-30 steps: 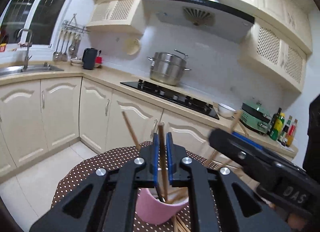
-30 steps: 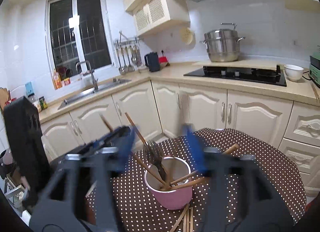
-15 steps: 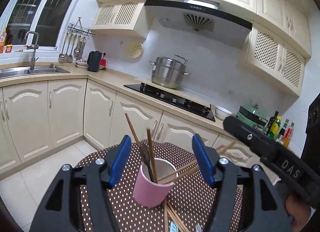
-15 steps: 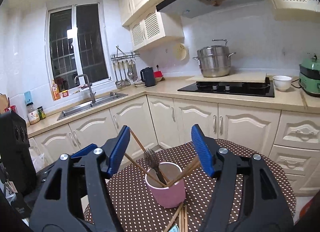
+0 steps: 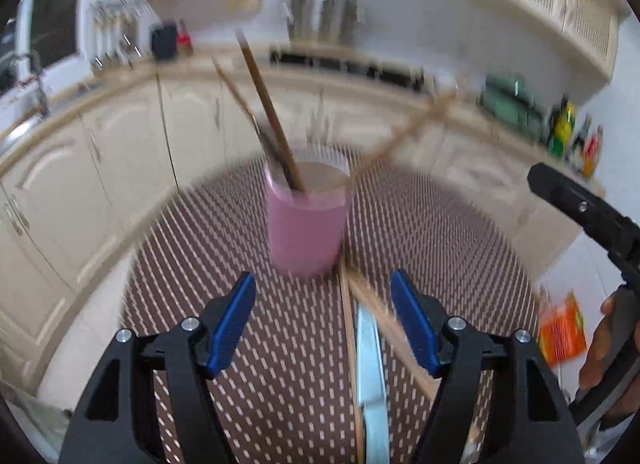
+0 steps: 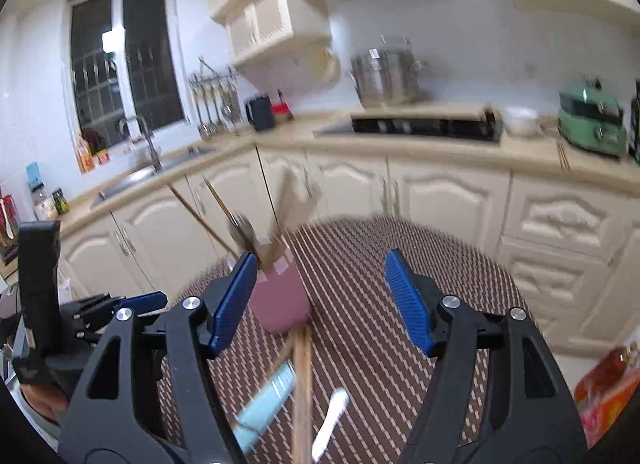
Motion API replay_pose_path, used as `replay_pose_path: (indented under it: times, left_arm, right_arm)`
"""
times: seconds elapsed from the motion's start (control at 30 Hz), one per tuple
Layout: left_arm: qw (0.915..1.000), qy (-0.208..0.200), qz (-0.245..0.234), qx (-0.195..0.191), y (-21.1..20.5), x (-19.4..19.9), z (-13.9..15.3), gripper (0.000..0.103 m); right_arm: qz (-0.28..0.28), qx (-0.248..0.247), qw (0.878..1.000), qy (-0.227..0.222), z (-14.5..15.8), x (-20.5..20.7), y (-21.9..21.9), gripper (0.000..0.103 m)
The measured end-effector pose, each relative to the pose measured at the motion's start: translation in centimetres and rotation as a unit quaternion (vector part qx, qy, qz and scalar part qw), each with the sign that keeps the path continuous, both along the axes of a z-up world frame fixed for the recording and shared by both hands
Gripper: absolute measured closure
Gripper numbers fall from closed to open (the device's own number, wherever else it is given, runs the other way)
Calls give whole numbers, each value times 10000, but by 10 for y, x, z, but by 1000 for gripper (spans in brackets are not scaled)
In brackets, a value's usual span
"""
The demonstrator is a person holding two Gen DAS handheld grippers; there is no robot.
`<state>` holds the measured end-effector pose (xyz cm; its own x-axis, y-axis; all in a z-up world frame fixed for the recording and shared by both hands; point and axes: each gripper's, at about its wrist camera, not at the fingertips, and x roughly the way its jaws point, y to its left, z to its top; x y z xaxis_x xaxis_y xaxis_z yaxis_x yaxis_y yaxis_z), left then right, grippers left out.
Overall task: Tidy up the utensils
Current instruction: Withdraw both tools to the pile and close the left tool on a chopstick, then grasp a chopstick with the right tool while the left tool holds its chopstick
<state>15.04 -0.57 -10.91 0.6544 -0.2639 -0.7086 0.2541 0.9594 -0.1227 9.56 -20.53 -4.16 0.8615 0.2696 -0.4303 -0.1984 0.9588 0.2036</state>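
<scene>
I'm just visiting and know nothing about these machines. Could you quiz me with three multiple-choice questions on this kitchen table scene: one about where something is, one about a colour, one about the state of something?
1. Where do the loose chopsticks lie?
A. On the dotted tablecloth in front of the cup
B. On the stove
C. In the sink

2. What colour is the cup that holds utensils?
A. Green
B. Pink
C. White

3. What is between the left gripper's fingers?
A. A fork, squeezed tight
B. The cup, squeezed tight
C. Nothing gripped; the fingers stand apart

Answers:
1. A: the left wrist view shows the chopsticks flat on the cloth, near side of the cup.
2. B: the cup is plainly pink in both views.
3. C: the blue fingers are spread and opening, with only the cloth and the lying utensils seen below the gap.
</scene>
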Motion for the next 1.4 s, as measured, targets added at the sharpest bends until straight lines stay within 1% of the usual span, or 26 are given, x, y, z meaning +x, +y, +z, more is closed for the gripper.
replay_pose_path:
  times: [0.07, 0.1, 0.13, 0.17, 0.23, 0.3, 0.37, 0.43, 0.47, 0.63, 0.67, 0.7, 0.77, 0.83, 1.0, 1.03, 1.23, 1.33, 1.37, 1.4]
  left_arm:
    - [9990, 428, -79, 31, -4, 7, -16, 34]
    - [9978, 664, -68, 4, -6, 11, -24, 34]
    - [9968, 799, -40, -23, -7, 16, -29, 34]
    - [9954, 954, -40, -44, -8, 19, -34, 35]
    - [9938, 1108, -32, -79, -11, 26, -41, 35]
    - [9924, 1221, -83, 99, -17, 33, -50, 36]
    - [9901, 1383, -143, 179, -22, 39, -58, 51]
    - [9879, 1535, -124, 200, -25, 47, -65, 56]
    - [9872, 1576, -115, 200, -26, 50, -68, 59]
    - [9850, 1709, -86, 223, -32, 59, -73, 71]
    - [9846, 1732, -81, 205, -33, 61, -73, 76]
    - [9841, 1765, -82, 187, -37, 64, -74, 78]
    - [9823, 1871, -86, 105, -38, 70, -78, 93]
    - [9813, 1922, -44, 85, -38, 74, -82, 98]
    - [9822, 1877, 28, -16, -30, 69, -82, 98]
    - [9823, 1871, 36, -36, -24, 55, -84, 98]
    - [9833, 1811, 20, -186, -5, 24, -78, 98]
    - [9842, 1758, 85, -203, 13, 8, -75, 98]
    - [9846, 1730, 143, -208, 21, 3, -73, 98]
    - [9849, 1710, 193, -196, 25, 2, -72, 98]
  right_arm:
    - [-32, -79, 9991, 426, -23, 4, -4, 36]
    - [-29, -94, 9983, 566, -30, 4, -5, 36]
    - [2, -101, 9967, 810, -43, 7, -6, 36]
    - [37, -74, 9955, 942, -51, 9, -6, 36]
    - [120, 19, 9917, 1276, -70, 11, -8, 36]
    - [88, 42, 9892, 1466, -83, 12, -9, 36]
    - [130, 101, 9865, 1629, -93, 13, -9, 36]
    - [151, 140, 9846, 1734, -100, 15, -10, 36]
    - [163, 140, 9840, 1770, -102, 16, -10, 36]
    - [212, 95, 9817, 1889, -110, 15, -10, 36]
    - [230, 90, 9811, 1921, -111, 15, -10, 36]
    - [235, 90, 9808, 1931, -112, 16, -11, 36]
    - [246, 97, 9803, 1958, -111, 16, -13, 36]
    - [271, 116, 9795, 1993, -111, 16, -13, 36]
    - [329, 69, 9784, 2041, -111, 20, -12, 36]
    - [346, 42, 9780, 2058, -112, 22, -11, 36]
    - [628, -234, 9753, 2105, -105, 35, 7, 36]
    - [758, -456, 9686, 2323, -108, 50, 21, 36]
    - [804, -527, 9663, 2390, -110, 55, 25, 37]
    - [856, -586, 9638, 2456, -111, 58, 29, 41]
